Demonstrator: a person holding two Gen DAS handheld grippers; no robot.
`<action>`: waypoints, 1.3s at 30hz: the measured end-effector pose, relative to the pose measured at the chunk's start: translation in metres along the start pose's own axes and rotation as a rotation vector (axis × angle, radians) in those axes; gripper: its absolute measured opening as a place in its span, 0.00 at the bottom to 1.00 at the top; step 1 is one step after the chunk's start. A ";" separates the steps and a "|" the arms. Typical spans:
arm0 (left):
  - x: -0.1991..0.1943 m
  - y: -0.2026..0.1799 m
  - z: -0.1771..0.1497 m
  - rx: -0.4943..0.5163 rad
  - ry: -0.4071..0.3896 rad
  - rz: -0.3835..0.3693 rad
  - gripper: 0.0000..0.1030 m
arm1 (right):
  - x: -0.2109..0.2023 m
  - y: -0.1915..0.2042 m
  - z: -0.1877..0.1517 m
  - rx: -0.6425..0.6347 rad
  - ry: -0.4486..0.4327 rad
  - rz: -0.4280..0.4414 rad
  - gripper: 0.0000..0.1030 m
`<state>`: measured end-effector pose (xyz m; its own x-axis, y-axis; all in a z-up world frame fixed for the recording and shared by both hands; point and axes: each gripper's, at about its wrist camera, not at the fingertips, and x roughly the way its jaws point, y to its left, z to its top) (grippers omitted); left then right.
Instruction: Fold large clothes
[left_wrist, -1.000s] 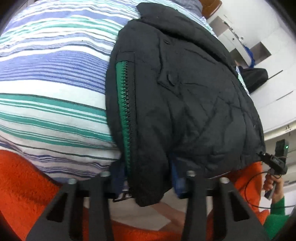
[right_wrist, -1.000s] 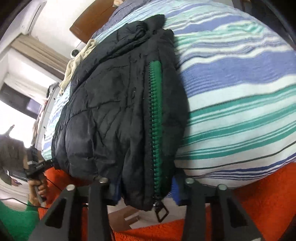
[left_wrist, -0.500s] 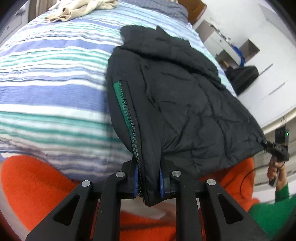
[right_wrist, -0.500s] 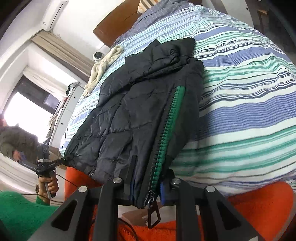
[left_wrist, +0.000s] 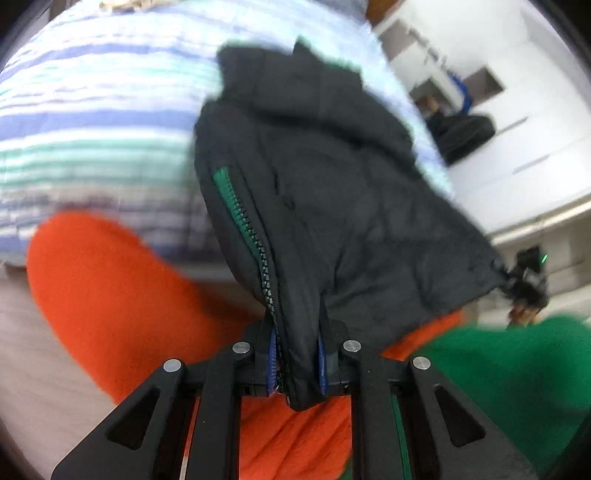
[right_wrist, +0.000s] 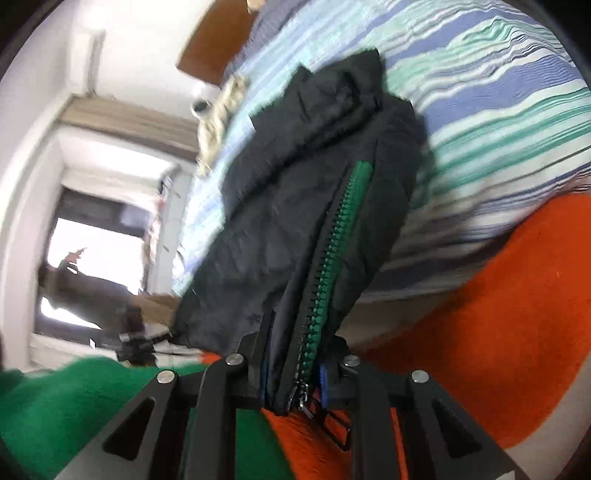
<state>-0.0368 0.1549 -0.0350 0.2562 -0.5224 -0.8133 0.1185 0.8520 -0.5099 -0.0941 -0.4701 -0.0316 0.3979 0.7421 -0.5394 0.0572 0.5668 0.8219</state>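
Note:
A black padded jacket (left_wrist: 332, 177) with a green zipper (left_wrist: 243, 218) stretches from the striped bed up into both grippers. My left gripper (left_wrist: 297, 360) is shut on its hem corner beside the zipper. In the right wrist view the same jacket (right_wrist: 288, 221) hangs with its green zipper (right_wrist: 332, 266) running down into my right gripper (right_wrist: 291, 380), which is shut on the other hem corner; the zipper pull dangles below the pads. The lower half of the jacket is lifted off the bed, the collar end still lies on it. Both views are motion-blurred.
The bed carries a blue, green and white striped cover (right_wrist: 498, 110) and a cream cloth (right_wrist: 218, 118) near a wooden headboard (right_wrist: 218, 40). Orange trouser legs (left_wrist: 110, 288) and a green sleeve (left_wrist: 517, 369) fill the foreground. A dark bag (left_wrist: 461, 136) sits by white cabinets (left_wrist: 524, 110).
Both grippers closed on the jacket's hem corners, then rose and drew back, lifting the hem end off the bed. More of the room and the person's clothing shows now.

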 end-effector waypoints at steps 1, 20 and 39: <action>-0.004 -0.002 0.011 0.006 -0.042 -0.029 0.15 | -0.002 0.003 0.010 -0.016 -0.031 0.021 0.18; 0.132 0.025 0.290 -0.194 -0.180 -0.151 0.68 | 0.158 -0.114 0.272 0.344 -0.376 0.128 0.41; 0.143 0.032 0.289 -0.019 -0.163 0.156 0.16 | 0.208 0.030 0.290 -0.469 -0.231 -0.677 0.19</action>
<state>0.2807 0.1170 -0.0864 0.4221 -0.3703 -0.8275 0.0477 0.9206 -0.3876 0.2561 -0.4028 -0.0658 0.5945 0.1273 -0.7939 -0.0143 0.9889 0.1479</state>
